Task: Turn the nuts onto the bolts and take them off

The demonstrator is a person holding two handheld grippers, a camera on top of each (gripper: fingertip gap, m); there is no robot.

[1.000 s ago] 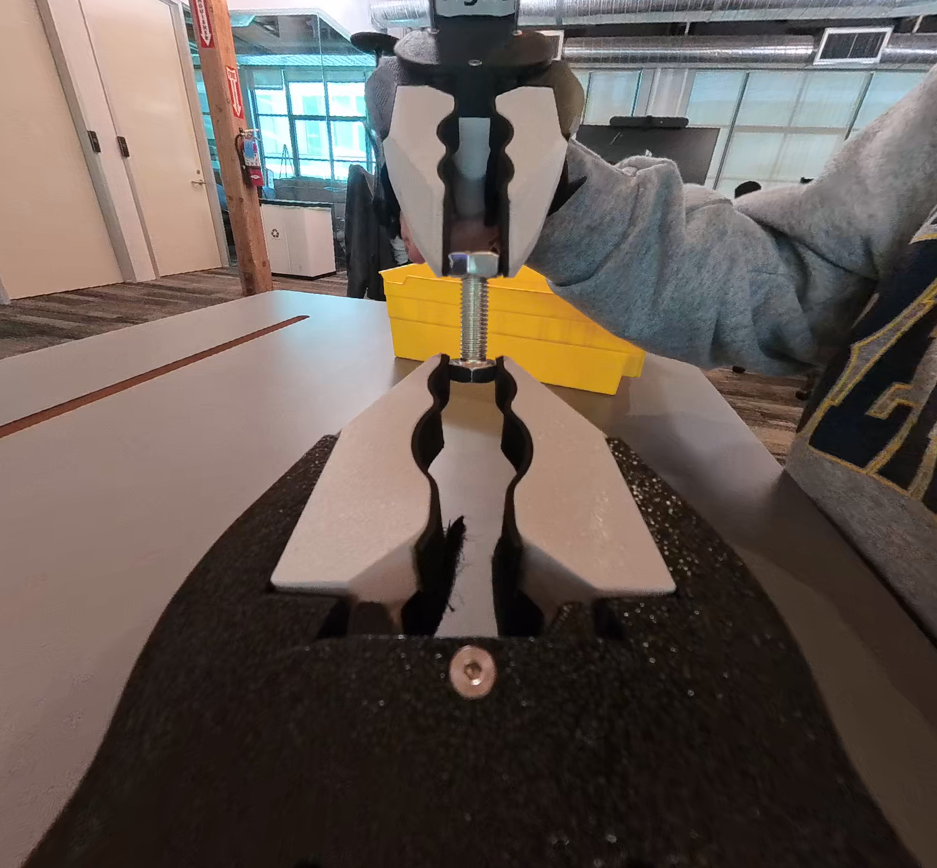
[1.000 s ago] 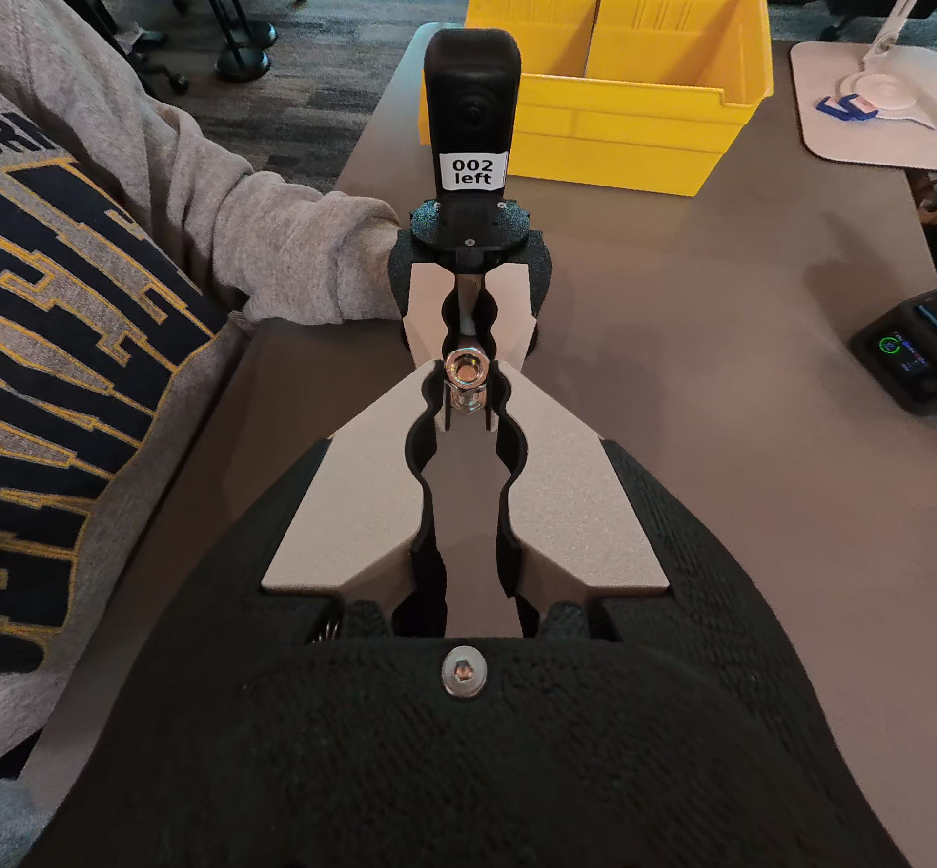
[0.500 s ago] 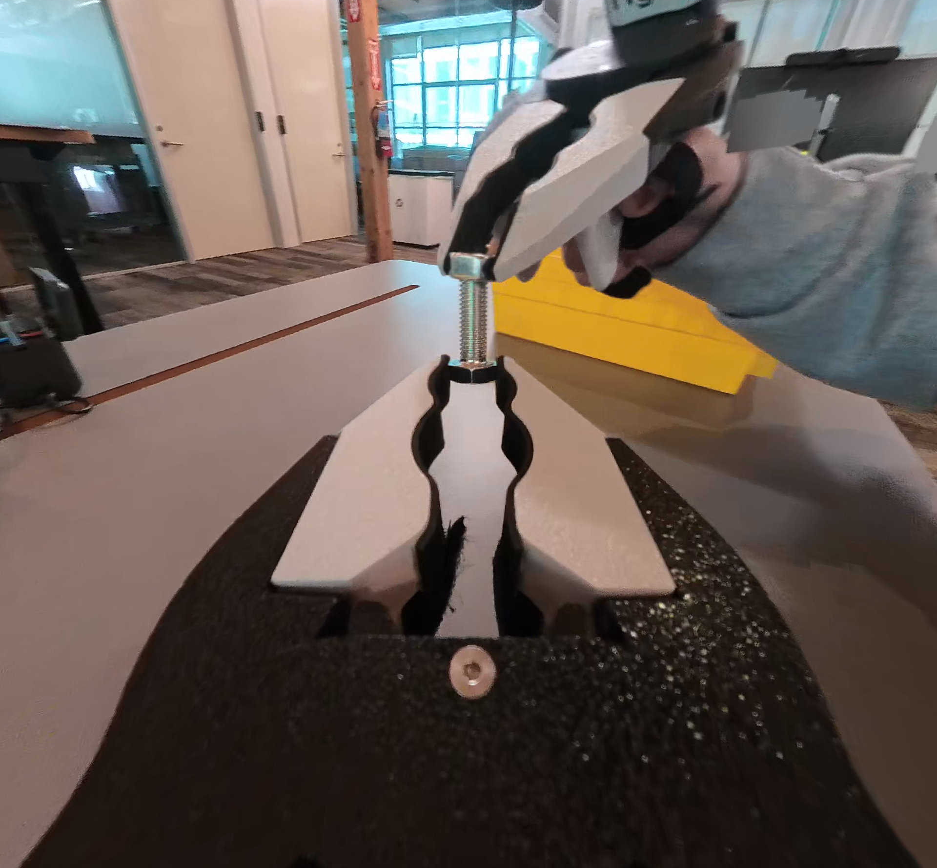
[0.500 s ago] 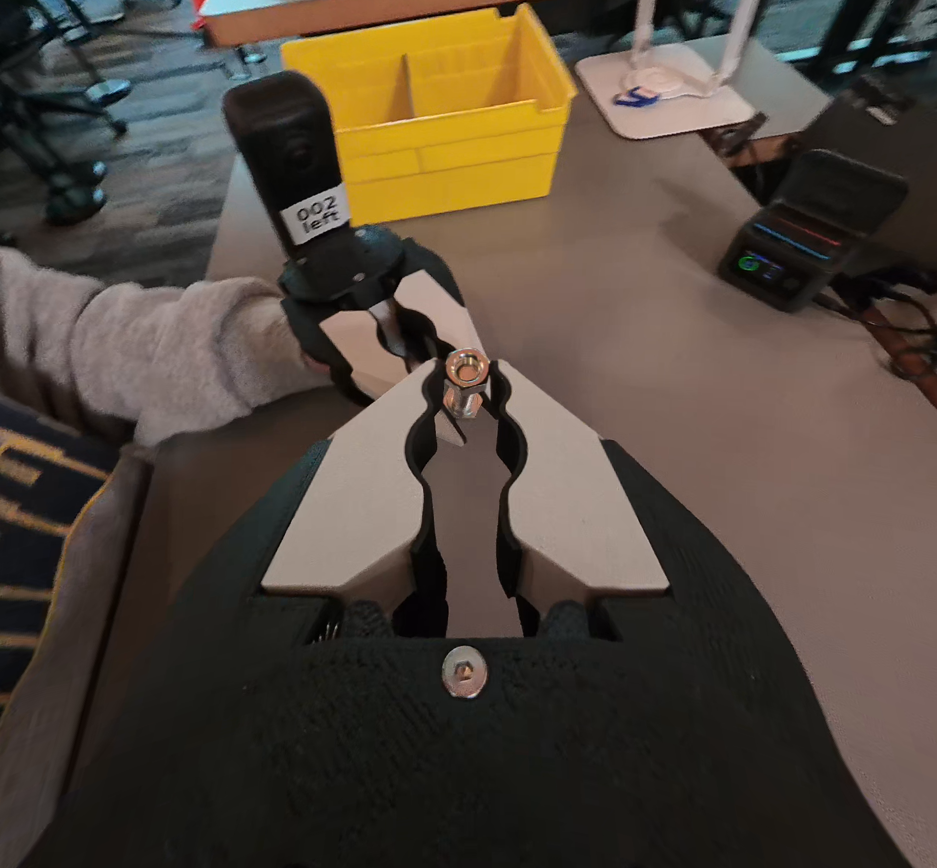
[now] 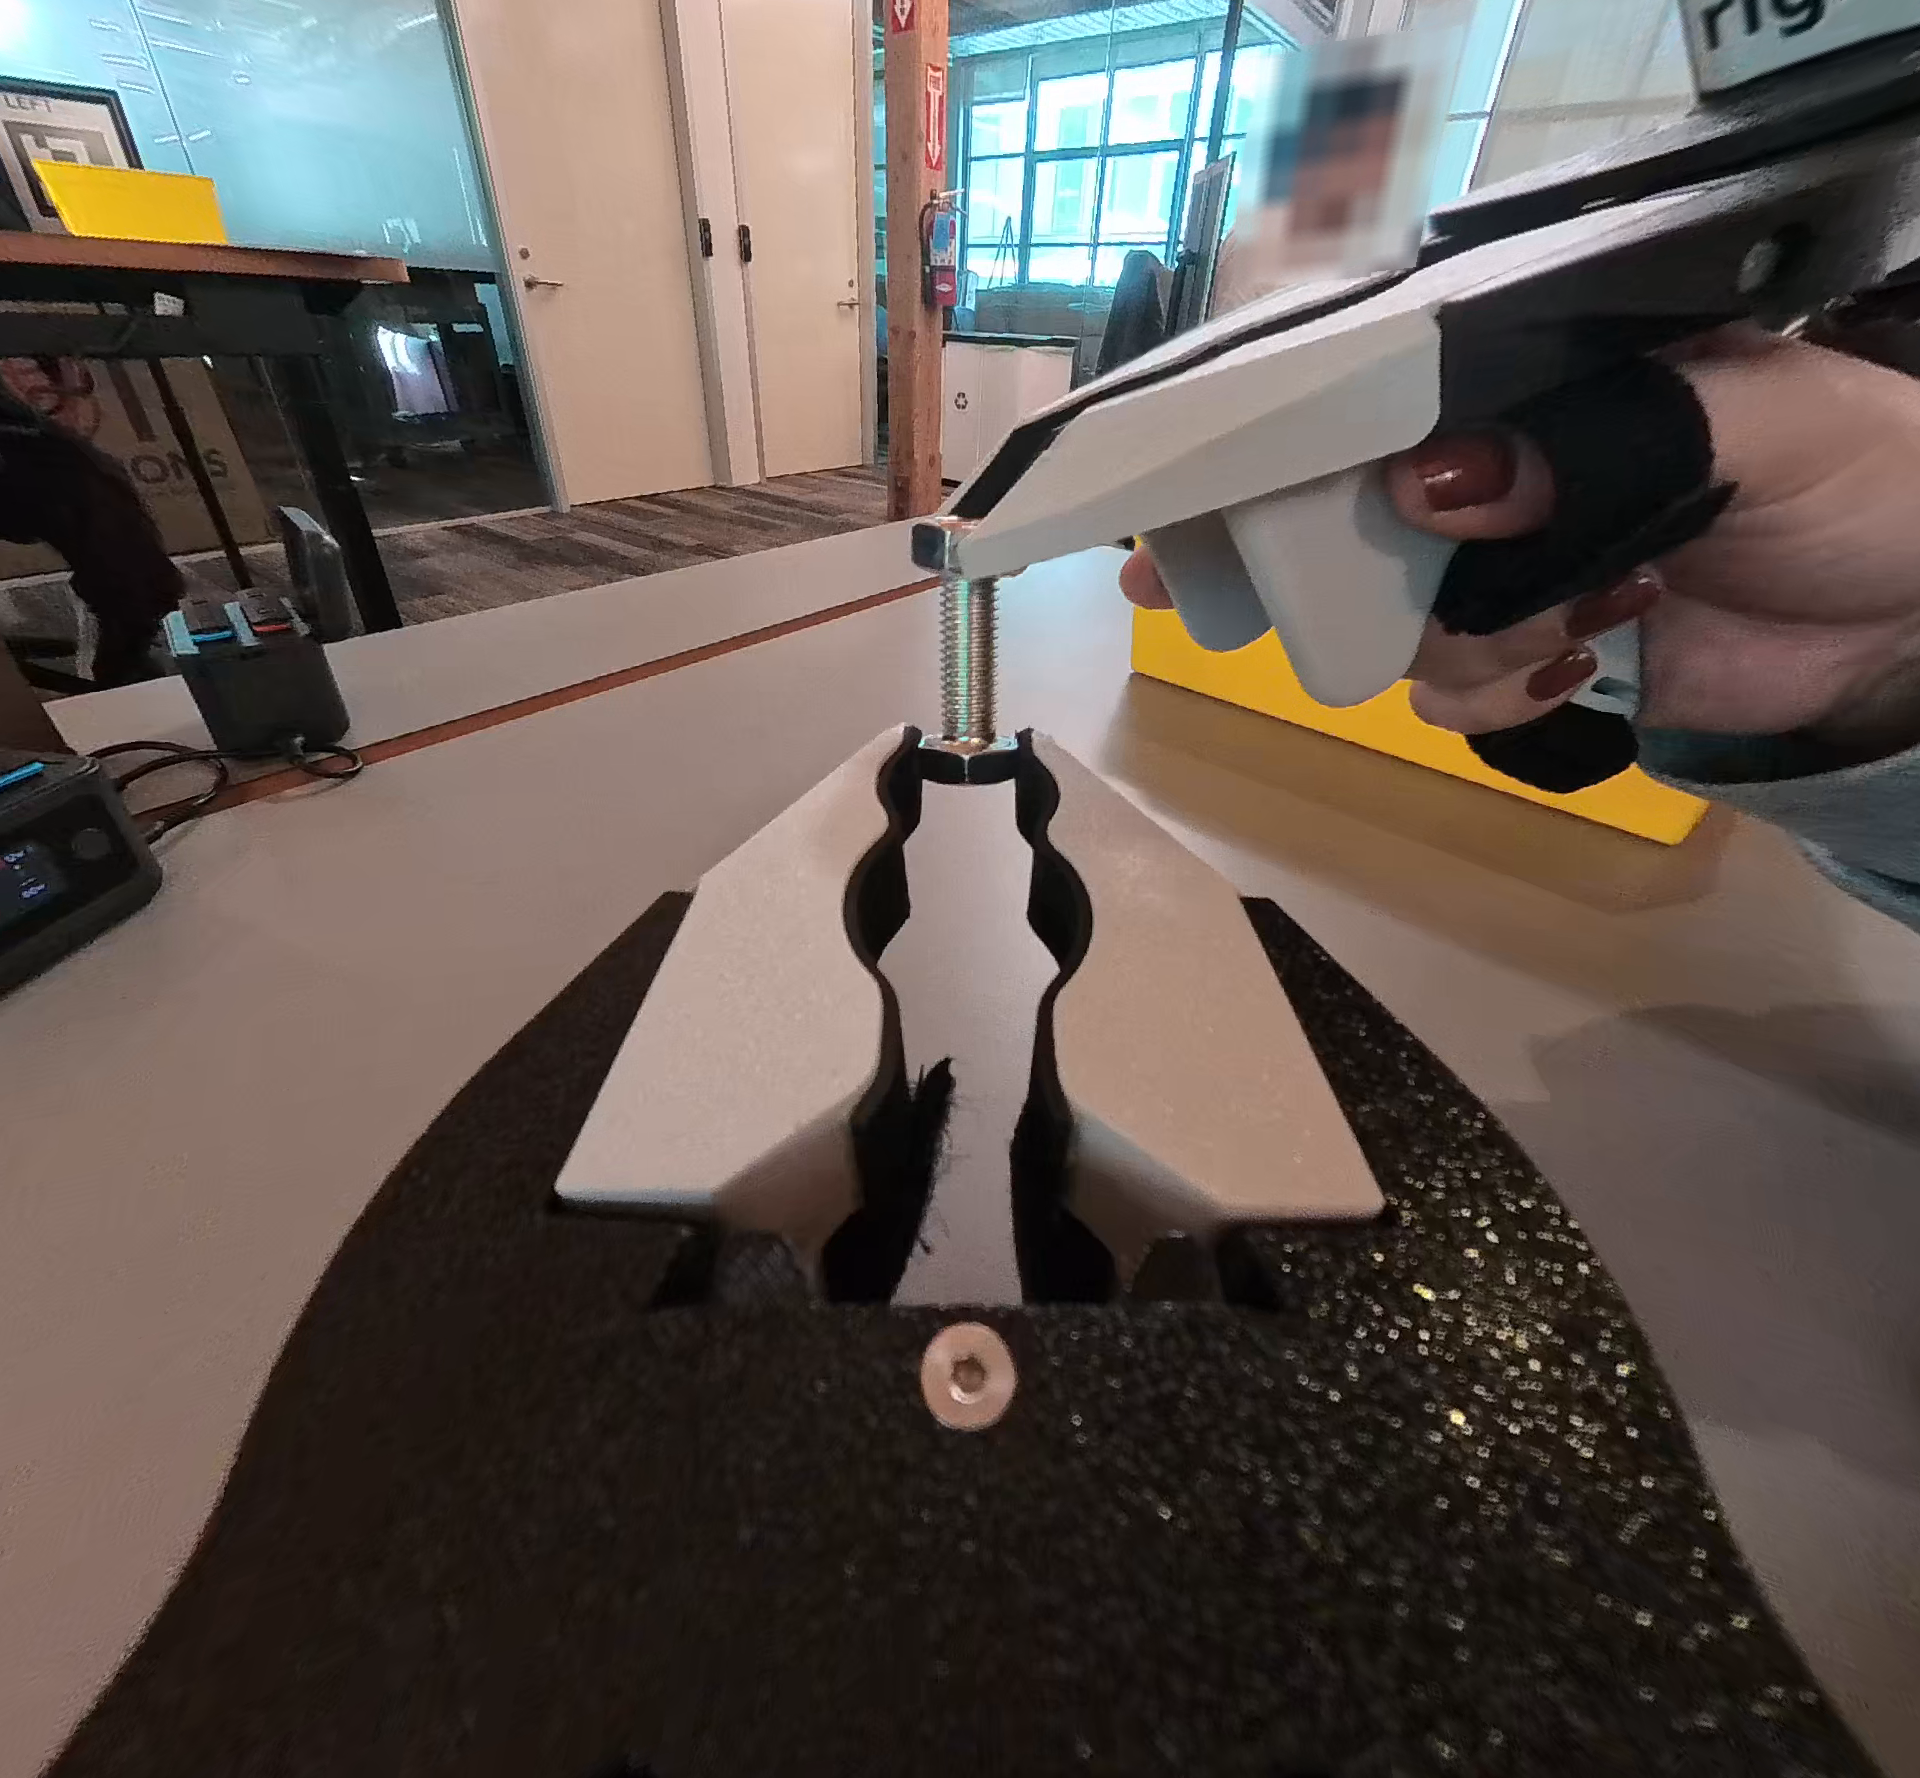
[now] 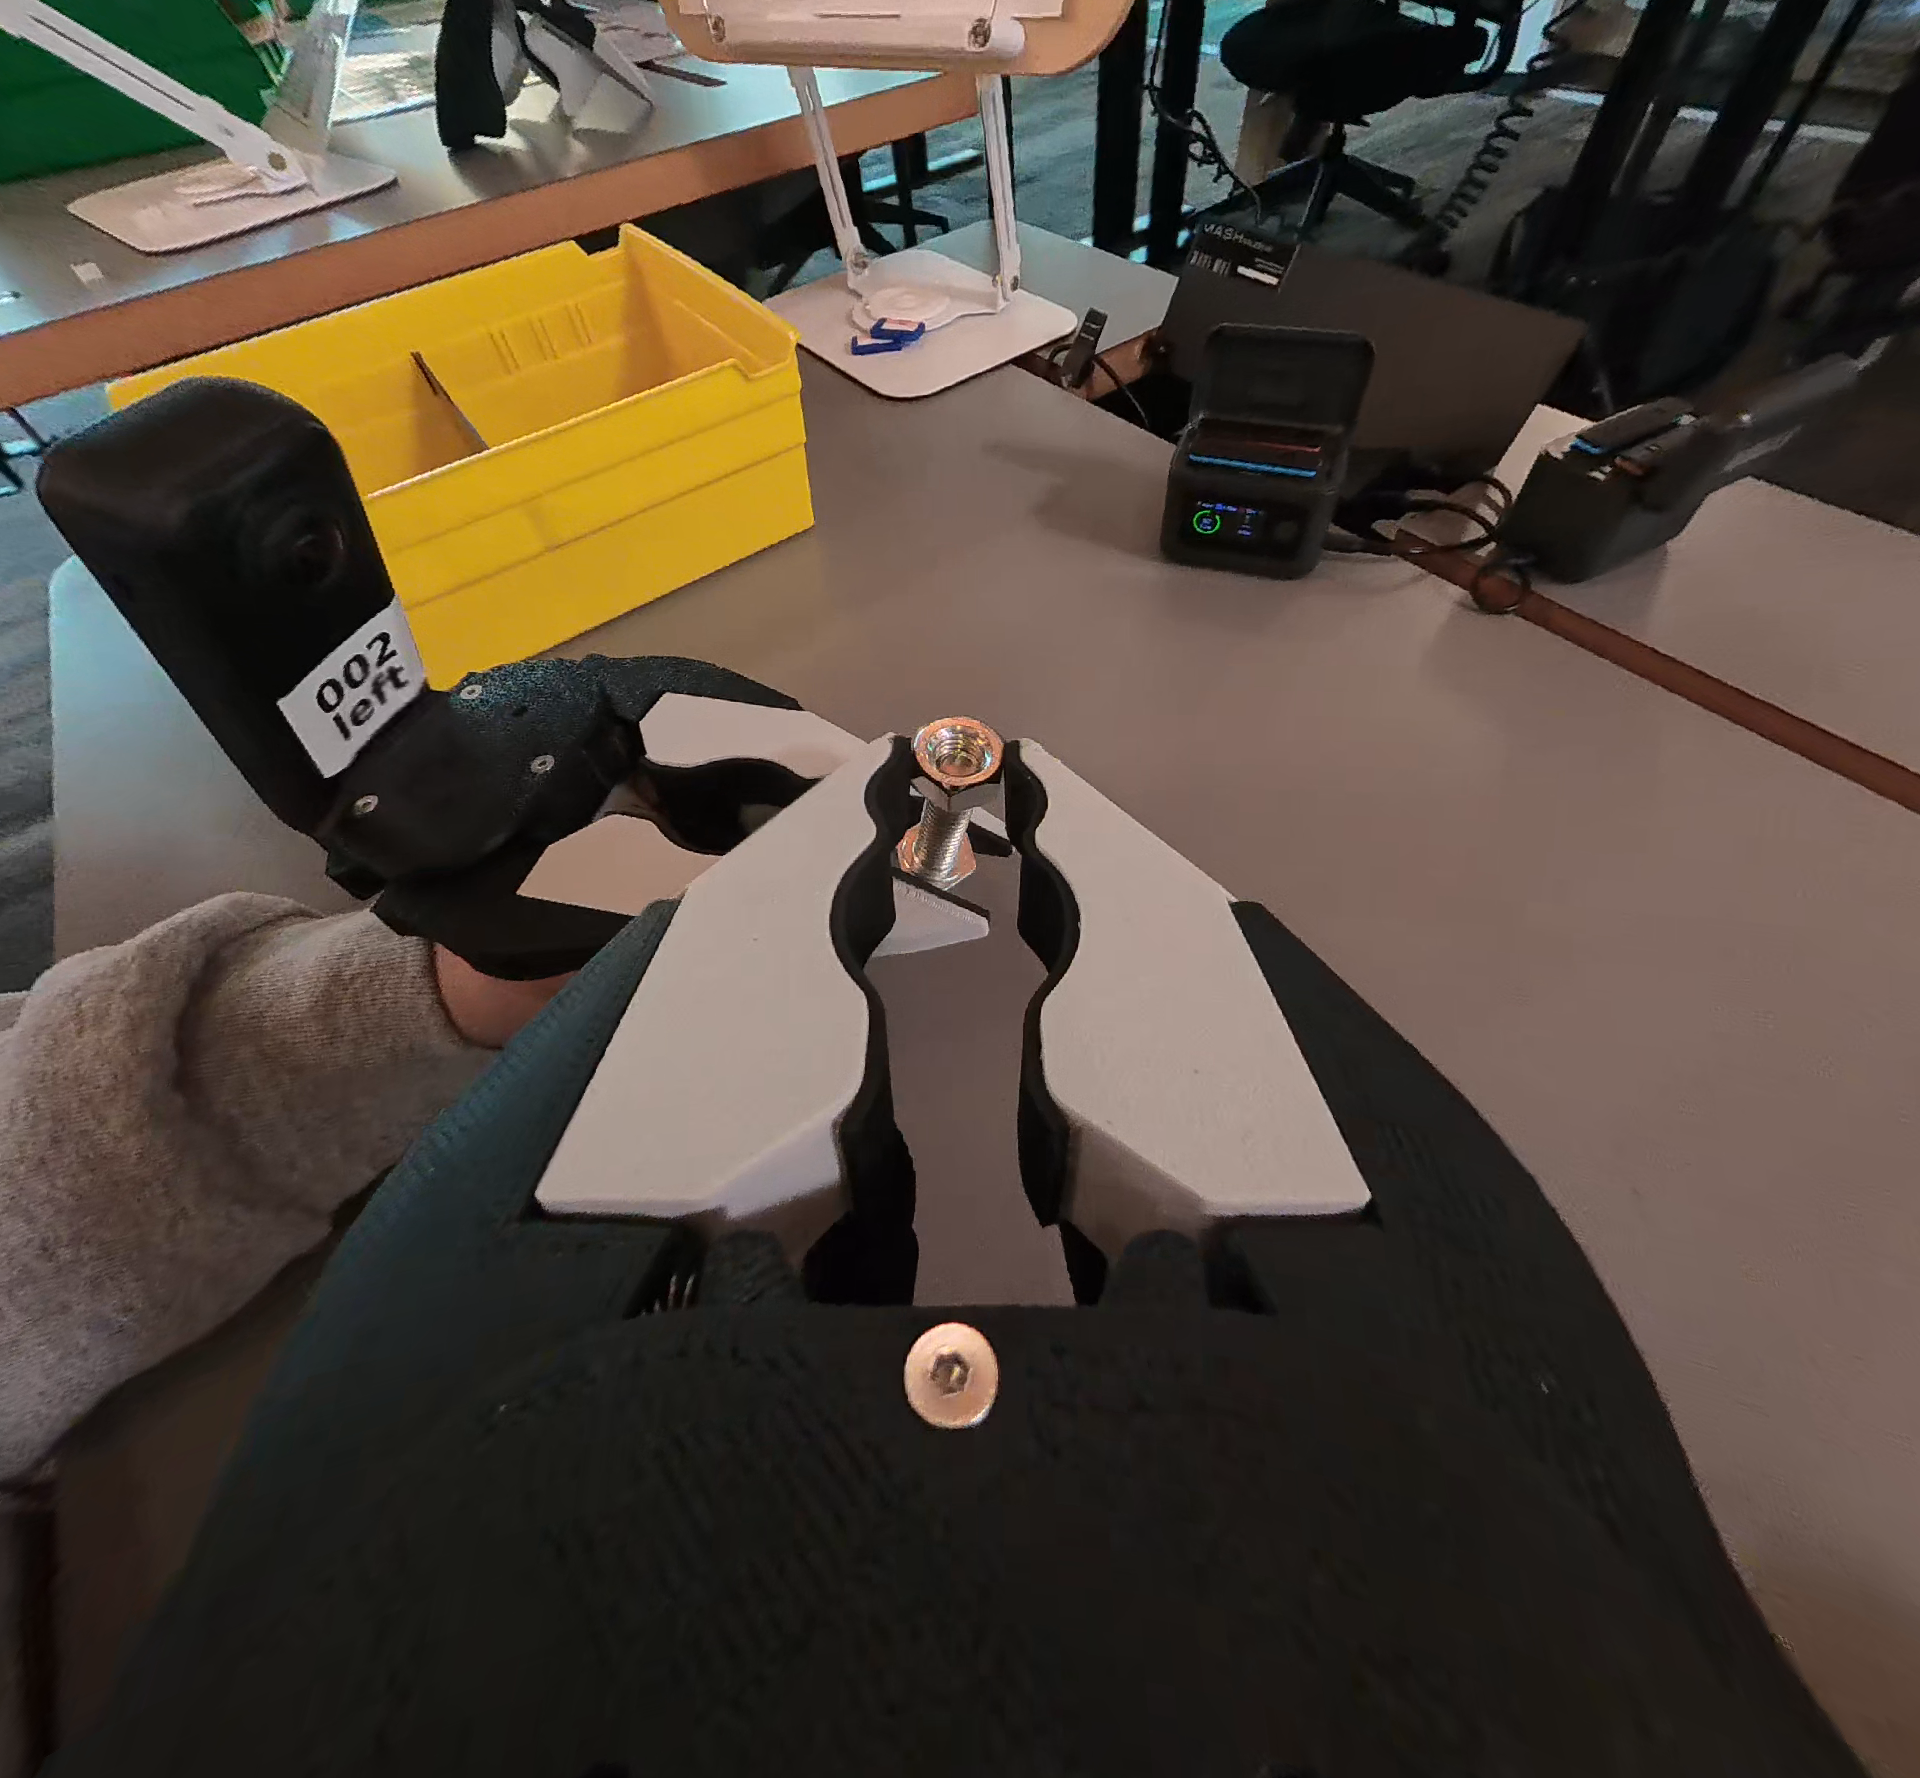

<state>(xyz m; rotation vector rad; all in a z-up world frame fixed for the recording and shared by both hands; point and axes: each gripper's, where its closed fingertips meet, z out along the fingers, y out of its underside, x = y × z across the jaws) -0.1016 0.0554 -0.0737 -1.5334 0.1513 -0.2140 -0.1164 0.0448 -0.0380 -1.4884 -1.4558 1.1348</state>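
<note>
A silver bolt (image 5: 968, 658) stands upright above the grey table (image 5: 416, 949). My left gripper (image 5: 966, 754) is shut on its hex head (image 5: 966, 769) at the bottom. My right gripper (image 5: 966, 533) comes in from the right and is shut on the nut (image 5: 932, 546) at the bolt's top end. In the right wrist view my right gripper (image 6: 956, 764) pinches the nut (image 6: 956, 754), whose threaded hole faces the camera. The bolt shaft (image 6: 935, 829) runs down to my left gripper (image 6: 940, 881), which reaches in from the left.
A yellow divided bin (image 6: 582, 481) sits on the table behind the left gripper and also shows in the left wrist view (image 5: 1403, 720). Dark charger boxes (image 6: 1257, 502) with cables sit at the far right. A white stand base (image 6: 935, 326) lies beyond the bin.
My right gripper has swung around the bolt, from straight opposite the left gripper to coming in from the side, still shut on the nut. The left gripper keeps its hold.
</note>
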